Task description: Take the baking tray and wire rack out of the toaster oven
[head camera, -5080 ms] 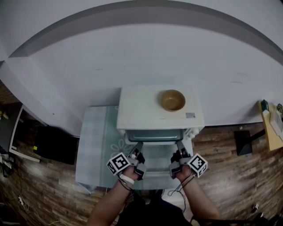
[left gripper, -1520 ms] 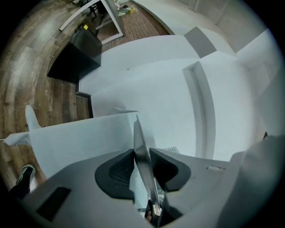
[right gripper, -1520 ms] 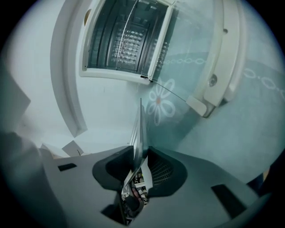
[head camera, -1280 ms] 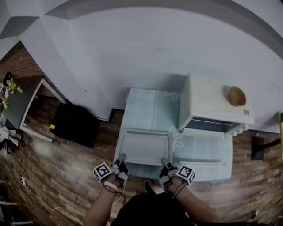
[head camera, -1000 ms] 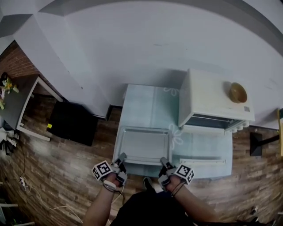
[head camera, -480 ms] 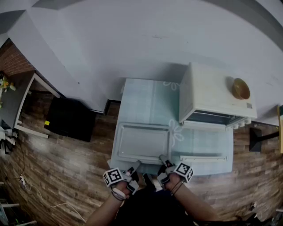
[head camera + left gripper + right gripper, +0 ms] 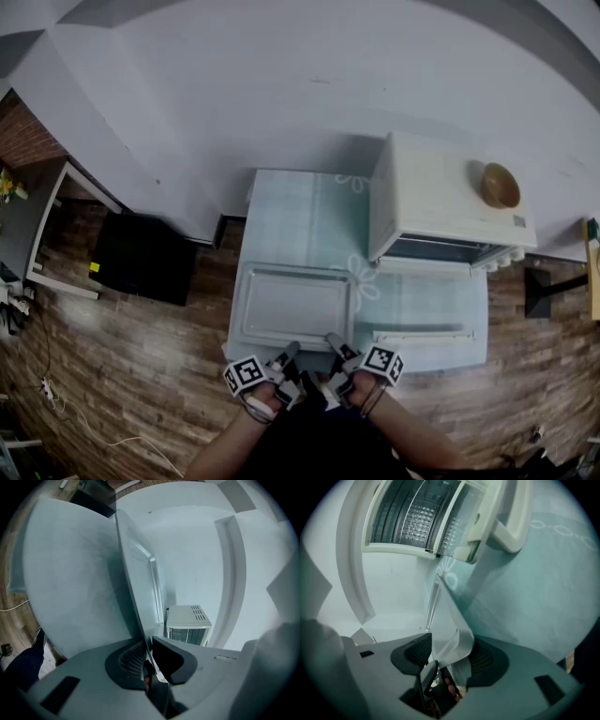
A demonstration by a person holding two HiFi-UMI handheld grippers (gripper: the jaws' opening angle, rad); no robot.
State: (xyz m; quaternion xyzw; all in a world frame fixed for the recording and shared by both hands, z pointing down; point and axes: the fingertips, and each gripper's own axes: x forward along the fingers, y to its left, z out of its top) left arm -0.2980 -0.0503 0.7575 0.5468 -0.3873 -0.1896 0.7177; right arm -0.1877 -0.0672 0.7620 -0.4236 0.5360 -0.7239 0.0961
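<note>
The flat metal baking tray [image 7: 291, 307] lies on the pale teal cloth [image 7: 295, 225], left of the white toaster oven [image 7: 441, 202]. The oven door [image 7: 422, 319] hangs open. Inside, the wire rack [image 7: 410, 517] shows. My left gripper [image 7: 289, 350] is at the tray's near rim. Its jaws are closing, and the thin tray edge [image 7: 136, 588] sits pinched between the pads of the left gripper [image 7: 149, 644]. My right gripper [image 7: 331, 341] is at the near right corner. Its jaws are opening wide, and the curled rim of the tray [image 7: 445, 616] lies loosely between the pads of the right gripper [image 7: 447, 651].
A wooden bowl [image 7: 497, 185] stands on top of the oven. A black cabinet [image 7: 141, 258] sits on the wooden floor left of the table. A white wall runs behind. The door handle [image 7: 511, 522] juts out near my right gripper.
The tray came out of the oven and now rests on the cloth. My left gripper slid right along the near rim and closed on it. The right gripper's jaws spread.
</note>
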